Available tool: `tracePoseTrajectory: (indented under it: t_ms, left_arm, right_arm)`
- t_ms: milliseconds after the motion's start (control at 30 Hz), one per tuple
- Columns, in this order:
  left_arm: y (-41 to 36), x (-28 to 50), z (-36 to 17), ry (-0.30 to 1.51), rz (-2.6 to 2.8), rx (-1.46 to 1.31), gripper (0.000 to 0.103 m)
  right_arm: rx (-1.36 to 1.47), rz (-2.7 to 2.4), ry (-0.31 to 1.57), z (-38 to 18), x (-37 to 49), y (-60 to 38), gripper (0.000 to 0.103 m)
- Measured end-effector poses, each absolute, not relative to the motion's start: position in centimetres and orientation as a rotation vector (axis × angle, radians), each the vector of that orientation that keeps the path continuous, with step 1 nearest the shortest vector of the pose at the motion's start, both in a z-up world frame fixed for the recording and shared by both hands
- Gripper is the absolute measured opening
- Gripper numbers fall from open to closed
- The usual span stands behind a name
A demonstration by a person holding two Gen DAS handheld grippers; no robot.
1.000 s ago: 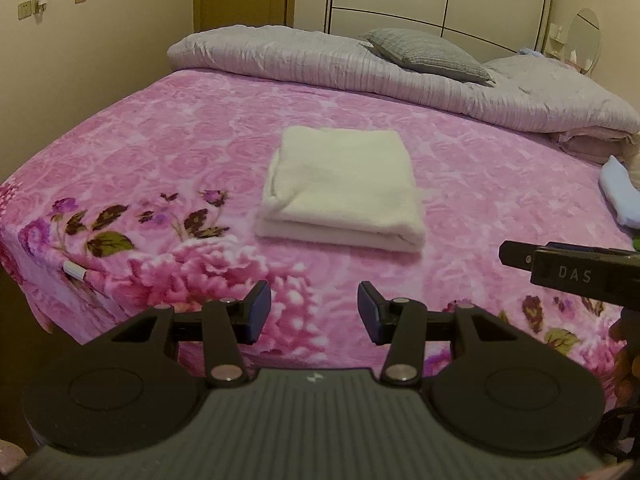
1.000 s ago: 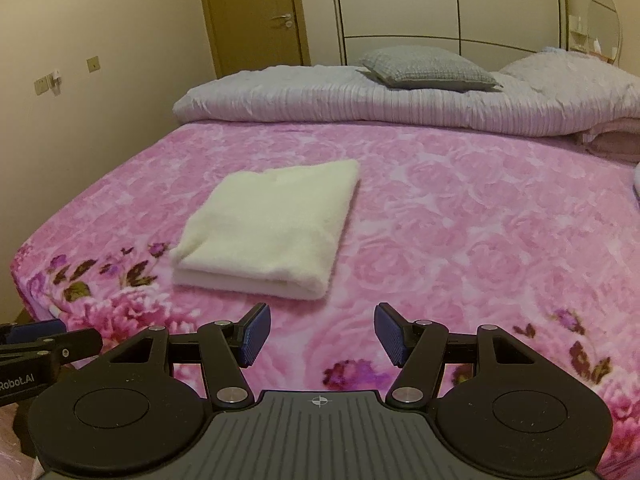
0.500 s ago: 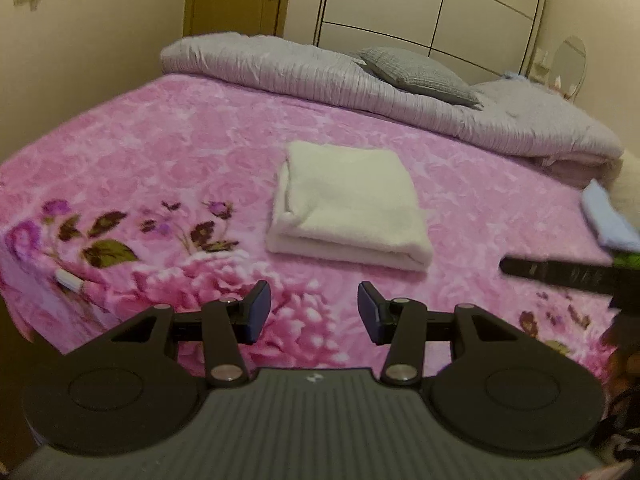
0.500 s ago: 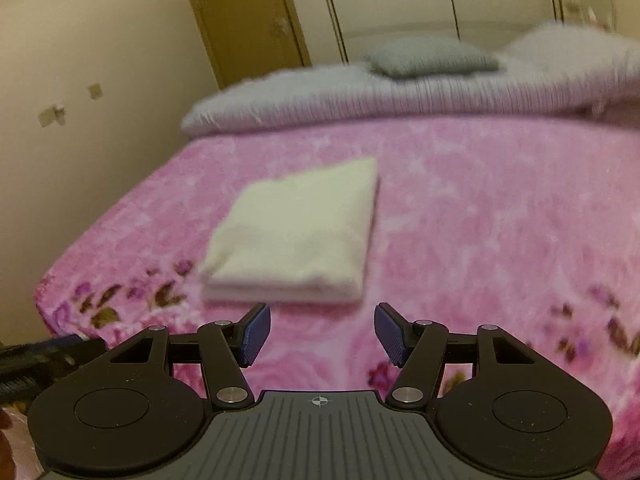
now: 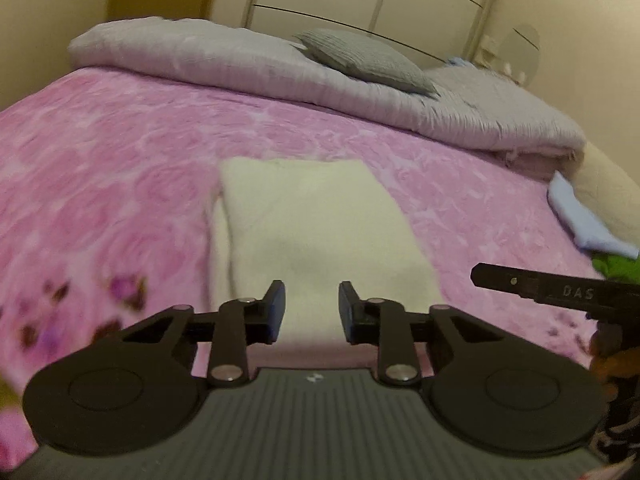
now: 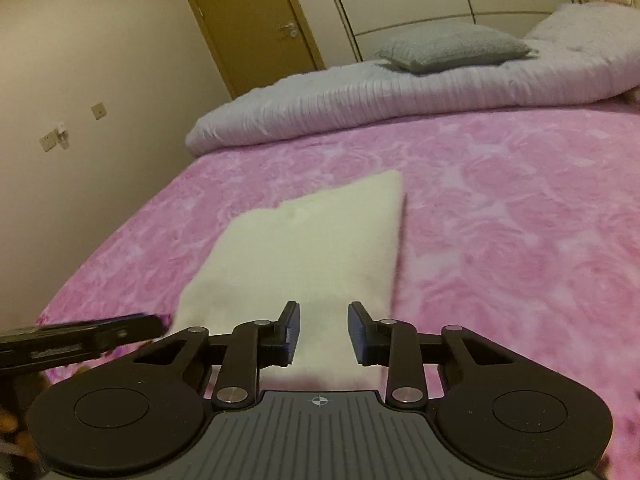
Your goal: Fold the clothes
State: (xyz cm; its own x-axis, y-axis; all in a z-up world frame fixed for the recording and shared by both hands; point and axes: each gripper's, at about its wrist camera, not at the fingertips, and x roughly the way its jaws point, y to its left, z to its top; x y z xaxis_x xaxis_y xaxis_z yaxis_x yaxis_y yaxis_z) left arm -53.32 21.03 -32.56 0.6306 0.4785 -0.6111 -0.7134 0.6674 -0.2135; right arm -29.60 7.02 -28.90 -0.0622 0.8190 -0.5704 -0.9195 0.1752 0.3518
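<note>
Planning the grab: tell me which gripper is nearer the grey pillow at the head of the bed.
Neither clearly. The left gripper and the right gripper both sit at the near edge of the cream folded cloth, jaws closing, far from the grey pillow.

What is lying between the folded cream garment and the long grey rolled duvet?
Only bare pink floral bedspread separates the folded cream garment from the grey rolled duvet; both wrist views show it.

Both cameras sit just behind their own fingers, angled down over the near edge of the pink bedspread [image 5: 100, 152], close to the folded cream cloth [image 5: 316, 220]. The left view faces the bed's right far corner, the right view its left. The 2 views share cloth, grey pillow [image 6: 452, 46] and duvet [image 6: 360, 104].
</note>
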Motion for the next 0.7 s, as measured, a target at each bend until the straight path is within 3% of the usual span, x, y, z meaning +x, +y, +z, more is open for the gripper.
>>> tracePoseTrajectory:
  t_ms: [167, 300, 433, 700]
  left_arm:
    - [24.0, -52.2, -37.3, 0.643, 0.672, -0.434, 0.003]
    - [24.8, -55.3, -39.4, 0.524, 0.631, -0.602, 0.003]
    - [24.8, -56.0, -36.8, 0.499, 0.641, -0.585, 0.003]
    - [28.8, -52.2, -33.8, 0.429, 0.646, -0.465, 0.006]
  right_arm:
    - [-0.237, 1.428, 0.825, -32.8, -29.3, 10.2, 0.031]
    - [-0.326, 1.439, 0.821, -35.3, -29.3, 9.7, 0.031]
    - [-0.340, 1.460, 0.926, -34.3, -27.4, 9.4, 0.031]
    - [-0.237, 1.478, 0.757, -30.2, -26.0, 13.9, 0.032]
